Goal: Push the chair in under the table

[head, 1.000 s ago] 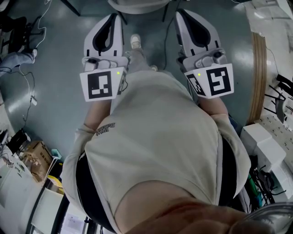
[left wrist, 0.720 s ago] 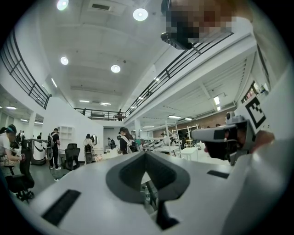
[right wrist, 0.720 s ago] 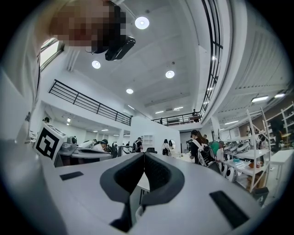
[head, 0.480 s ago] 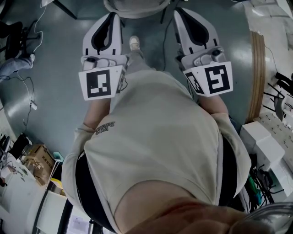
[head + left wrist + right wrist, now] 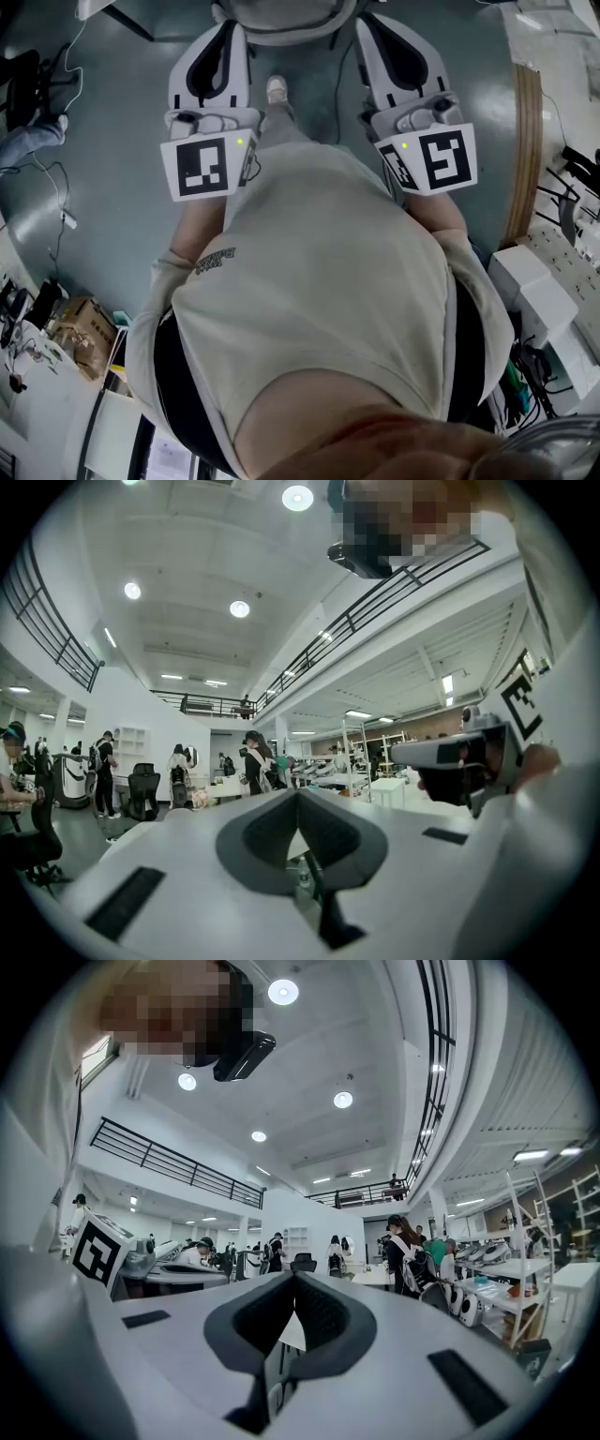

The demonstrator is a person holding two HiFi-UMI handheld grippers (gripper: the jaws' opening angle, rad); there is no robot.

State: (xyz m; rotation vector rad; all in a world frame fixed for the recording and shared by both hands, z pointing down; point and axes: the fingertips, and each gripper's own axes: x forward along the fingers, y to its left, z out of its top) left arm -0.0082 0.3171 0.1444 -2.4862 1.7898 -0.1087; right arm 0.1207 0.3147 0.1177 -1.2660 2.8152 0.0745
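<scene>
We stand on a grey-green floor [image 5: 112,141] in a large white hall. The two gripper views look level across it at ceiling lights, a railed upper gallery and people at distant work stations. In the head view, the far left holds loose cables and a cardboard box [image 5: 80,323] down by the floor's edge.

Next comes the left claw [image 5: 232,31], held out ahead of our beige shirt [image 5: 319,281] with its marker cube nearest to us. Its own view shows the two jaws brought together at the tips with nothing between them, so it holds nothing.

Between the two claws we see one white shoe [image 5: 277,87] on the floor. Beyond it is the chair [image 5: 281,17], of which only a pale curved edge shows at the top border of the head view. It lies straight ahead of us. The left claw's tip is just beside its left end and the right claw's tip just beside its right end. We cannot tell whether either tip touches it, and neither gripper view shows the chair clearly.

The right claw [image 5: 368,21] mirrors the left, pointing forward and level. Its jaws are closed on each other and grip nothing.

Further right, a table [image 5: 527,141] with a curved wooden rim runs along the side. White power strips [image 5: 548,281] and dark cables lie below it near the right border.
</scene>
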